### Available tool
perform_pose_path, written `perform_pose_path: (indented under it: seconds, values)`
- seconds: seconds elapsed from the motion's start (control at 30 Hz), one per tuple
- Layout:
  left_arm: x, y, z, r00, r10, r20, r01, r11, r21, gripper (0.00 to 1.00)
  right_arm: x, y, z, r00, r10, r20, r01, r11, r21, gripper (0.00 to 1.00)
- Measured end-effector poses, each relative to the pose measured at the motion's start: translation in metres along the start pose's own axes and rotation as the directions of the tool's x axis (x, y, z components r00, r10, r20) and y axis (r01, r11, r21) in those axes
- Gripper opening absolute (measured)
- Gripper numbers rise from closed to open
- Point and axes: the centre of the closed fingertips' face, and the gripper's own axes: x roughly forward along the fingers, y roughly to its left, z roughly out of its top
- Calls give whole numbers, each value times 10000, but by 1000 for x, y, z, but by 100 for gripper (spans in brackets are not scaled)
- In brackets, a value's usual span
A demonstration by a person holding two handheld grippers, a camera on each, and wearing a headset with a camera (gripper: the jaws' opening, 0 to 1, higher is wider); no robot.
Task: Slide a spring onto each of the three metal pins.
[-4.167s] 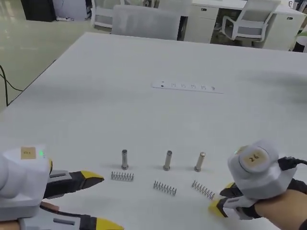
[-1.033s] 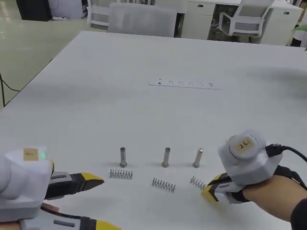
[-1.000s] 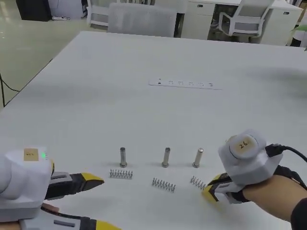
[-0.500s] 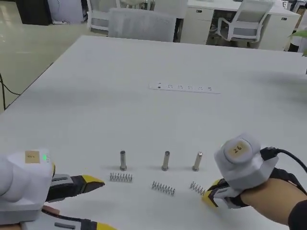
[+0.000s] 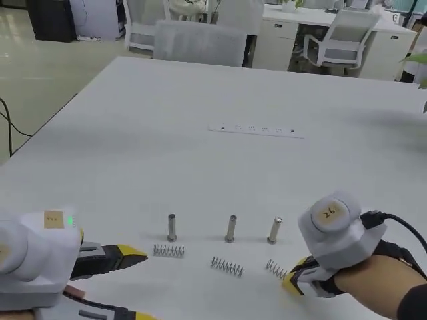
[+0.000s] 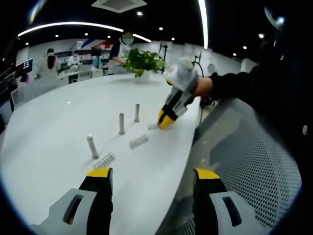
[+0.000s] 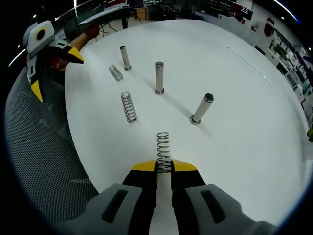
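1 spring [image 7: 163, 146] pinched by right gripper [image 7: 164, 166] – tagged 26 – while left gripper [image 6: 153, 173] gapes

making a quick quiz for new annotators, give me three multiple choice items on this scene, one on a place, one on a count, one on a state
1. Where does the right claw sit?
A. at the near end of a spring
B. on the power strip
C. on a chair

2. How many springs lie flat on the table?
A. one
B. two
C. three

3. What state is the left claw in?
A. shut on a spring
B. open, with nothing between its jaws
C. shut, with nothing in it

Answers:
1 A: in the right gripper view the spring's end lies between the yellow tips.
2 C: three lie in a row, one before each upright pin.
3 B: in the left gripper view its tips stand wide apart with nothing between them.
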Motion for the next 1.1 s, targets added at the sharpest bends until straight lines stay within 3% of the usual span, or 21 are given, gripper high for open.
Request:
perform_pose_path:
  seconds: [0.2,0.6,0.83,1.1]
  values:
    - [-3,-2,13,10000,-79,58,77,9995,299,62,-4,5,4,9999,40,118,-40,10000,-27,7]
    - [-10,-6,57,9988,-212,436,158,9926,1202,62,-18,12,10,9997,78,219,-70,9994,-343,7]
    - [-5,-12,75,9971,-421,637,320,9879,1514,61,-33,22,20,9991,293,312,-271,9973,-683,7]
    - [8,-17,91,9934,-638,952,470,9846,1684,59,-51,34,42,9958,645,654,-571,9923,-1102,7]
